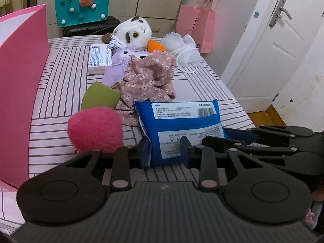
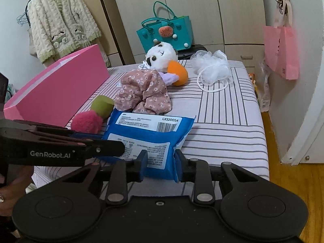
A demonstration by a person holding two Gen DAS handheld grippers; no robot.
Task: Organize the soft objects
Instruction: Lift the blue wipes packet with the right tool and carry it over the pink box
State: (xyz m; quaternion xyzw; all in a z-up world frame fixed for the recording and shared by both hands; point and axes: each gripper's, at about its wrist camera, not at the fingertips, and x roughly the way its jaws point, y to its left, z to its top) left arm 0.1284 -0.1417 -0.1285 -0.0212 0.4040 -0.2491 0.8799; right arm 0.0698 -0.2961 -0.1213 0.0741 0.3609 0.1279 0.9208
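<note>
Hand-held grippers, left point(image 1: 165, 151) and right point(image 2: 160, 165), clamp blue pack point(image 2: 149, 135) labelled "LX320054".

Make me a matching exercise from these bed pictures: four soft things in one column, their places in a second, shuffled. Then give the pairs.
Things
1. blue pack
2. white mesh bath pouf
3. floral cloth
4. fuzzy pink toy

Places
A. heaped mid-bed, in front of the white plush
B. gripped by both claws at the near edge
C. close beside the pink box
D. far right part of the bed, by its own cord loop

Pairs: 1-B, 2-D, 3-A, 4-C
</note>
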